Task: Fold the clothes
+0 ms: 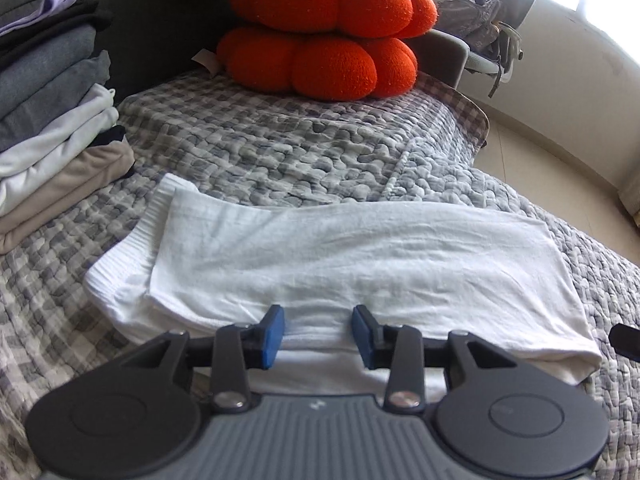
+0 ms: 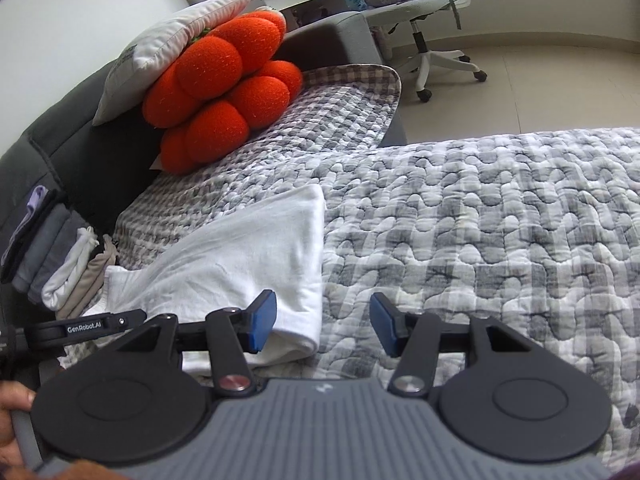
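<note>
Two grippers are seen over the folded white garment (image 1: 352,252) on the quilt (image 1: 280,152). Left gripper (image 1: 319,334) is parted above its near edge, nothing held; right gripper (image 2: 323,328) is wider, empty, at its right end. Folded stack (image 1: 52,128) sits left of the garment.

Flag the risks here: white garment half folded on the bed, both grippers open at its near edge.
1. The garment lies in loose layers, ribbed part sticking out on one side; gripping only the top layer could undo the fold.
2. The left gripper is mid-edge and the right gripper straddles the corner, so a lift may sag unevenly.
3. The clothes stack leans beside it; dragging could topple it.
</note>
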### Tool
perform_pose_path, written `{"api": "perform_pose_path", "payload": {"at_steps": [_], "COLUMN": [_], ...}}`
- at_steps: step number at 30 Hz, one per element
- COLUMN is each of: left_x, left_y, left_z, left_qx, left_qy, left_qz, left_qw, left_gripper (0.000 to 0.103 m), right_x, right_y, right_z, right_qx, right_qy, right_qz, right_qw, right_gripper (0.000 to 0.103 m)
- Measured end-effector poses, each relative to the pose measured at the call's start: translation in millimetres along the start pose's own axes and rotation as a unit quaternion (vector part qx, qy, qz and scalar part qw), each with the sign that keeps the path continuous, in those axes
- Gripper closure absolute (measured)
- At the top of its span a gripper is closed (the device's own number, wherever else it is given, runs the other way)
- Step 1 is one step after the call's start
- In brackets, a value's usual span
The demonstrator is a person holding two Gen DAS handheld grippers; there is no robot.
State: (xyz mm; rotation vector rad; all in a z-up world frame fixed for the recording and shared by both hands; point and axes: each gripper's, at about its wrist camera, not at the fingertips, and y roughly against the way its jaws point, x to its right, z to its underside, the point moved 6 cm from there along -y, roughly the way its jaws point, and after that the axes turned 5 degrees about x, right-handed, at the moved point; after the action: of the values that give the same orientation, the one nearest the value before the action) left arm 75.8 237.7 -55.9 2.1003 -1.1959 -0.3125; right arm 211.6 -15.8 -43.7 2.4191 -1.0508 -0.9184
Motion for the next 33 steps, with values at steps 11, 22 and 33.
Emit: {"api": "perform_pose_path", "payload": {"at_steps": [11, 22, 33], "left_x": [-1.6, -0.4, -0.8], "left_y": [-0.9, -1.3, -3.1], "left_z": [-0.9, 0.2, 0.4], "left_qx": [-0.005, -0.004, -0.005], "left_qy": [0.014, 0.013, 0.015], "left_qz": [0.008, 0.008, 0.008], "left_qw": [0.9998, 0.9999, 0.9998], "left_gripper": [0.064, 0.064, 0.063], "right_x": [-5.3, -14.6, -15.3], "right_y": [-1.5, -12.4, -15.8], "right_z": [0.3, 10.0, 8.0], "right_qx": [0.003, 0.003, 0.02], "right_qy": [-0.015, -0.028, -0.039], "right_qz": [-0.02, -0.038, -0.018], "right_qw": [1.0, 0.999, 0.999], "right_gripper": [0.047, 0.049, 0.07]}}
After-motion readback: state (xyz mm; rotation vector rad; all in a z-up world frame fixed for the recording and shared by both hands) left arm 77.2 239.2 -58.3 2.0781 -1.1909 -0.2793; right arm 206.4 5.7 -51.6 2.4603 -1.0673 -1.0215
